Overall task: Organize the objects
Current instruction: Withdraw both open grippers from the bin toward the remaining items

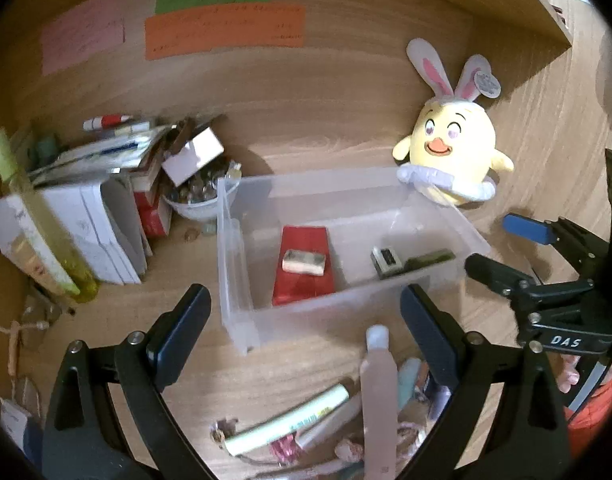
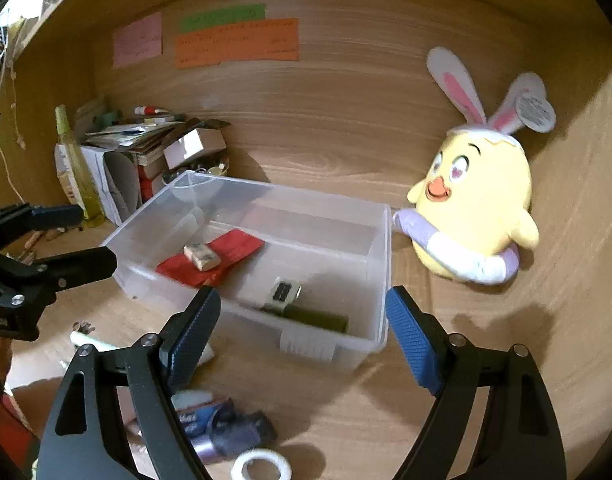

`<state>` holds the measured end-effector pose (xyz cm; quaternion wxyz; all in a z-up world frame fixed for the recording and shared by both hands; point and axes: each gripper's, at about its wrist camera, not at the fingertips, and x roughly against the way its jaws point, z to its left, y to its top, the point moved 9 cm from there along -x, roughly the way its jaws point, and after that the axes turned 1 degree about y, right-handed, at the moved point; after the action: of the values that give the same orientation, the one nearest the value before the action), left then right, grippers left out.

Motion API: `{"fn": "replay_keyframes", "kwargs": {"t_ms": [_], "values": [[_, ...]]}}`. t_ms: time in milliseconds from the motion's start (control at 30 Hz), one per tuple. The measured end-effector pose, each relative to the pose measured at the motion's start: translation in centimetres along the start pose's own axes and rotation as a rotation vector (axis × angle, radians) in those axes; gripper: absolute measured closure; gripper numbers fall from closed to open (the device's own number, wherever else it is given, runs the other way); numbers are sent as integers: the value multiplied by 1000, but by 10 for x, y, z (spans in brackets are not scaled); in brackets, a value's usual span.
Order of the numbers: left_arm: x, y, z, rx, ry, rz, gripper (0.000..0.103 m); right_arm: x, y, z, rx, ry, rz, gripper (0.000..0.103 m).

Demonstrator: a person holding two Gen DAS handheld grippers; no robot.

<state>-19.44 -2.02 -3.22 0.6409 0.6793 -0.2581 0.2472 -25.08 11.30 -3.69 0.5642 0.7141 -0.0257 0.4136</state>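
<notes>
A clear plastic bin (image 1: 306, 178) (image 2: 385, 264) stands on the wooden desk. Inside it lies a red packet (image 1: 302, 240) (image 2: 242, 246) with a worn eraser (image 1: 304, 261) (image 2: 202, 257) on top, and beside them a small grey-white block (image 1: 385, 261) (image 2: 284, 294) and a green strip (image 1: 431, 259) (image 2: 317, 318). My left gripper (image 1: 306, 320) (image 2: 90, 240) hangs open in front of the bin's near wall, with nothing between its fingers. My right gripper (image 2: 302, 332) (image 1: 501, 248) is open too, near the bin's right corner, empty.
A yellow plush chick with rabbit ears (image 1: 451, 148) (image 2: 477, 208) sits right of the bin. Stacked books and boxes (image 1: 86, 216), a bowl of small items (image 1: 198, 196) and a yellow-green bottle (image 1: 30, 216) crowd the left. Tubes (image 1: 290, 420), a pink bottle (image 1: 379, 392) and a tape roll (image 2: 262, 466) lie in front.
</notes>
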Motion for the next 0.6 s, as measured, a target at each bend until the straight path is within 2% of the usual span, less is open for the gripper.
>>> {"fn": "replay_keyframes", "kwargs": {"t_ms": [300, 600], "values": [[5, -30, -6, 3, -7, 30, 6, 22, -35, 1, -20, -11, 12, 20], [-22, -56, -24, -16, -46, 127, 6, 24, -75, 0, -79, 12, 58, 20]]}}
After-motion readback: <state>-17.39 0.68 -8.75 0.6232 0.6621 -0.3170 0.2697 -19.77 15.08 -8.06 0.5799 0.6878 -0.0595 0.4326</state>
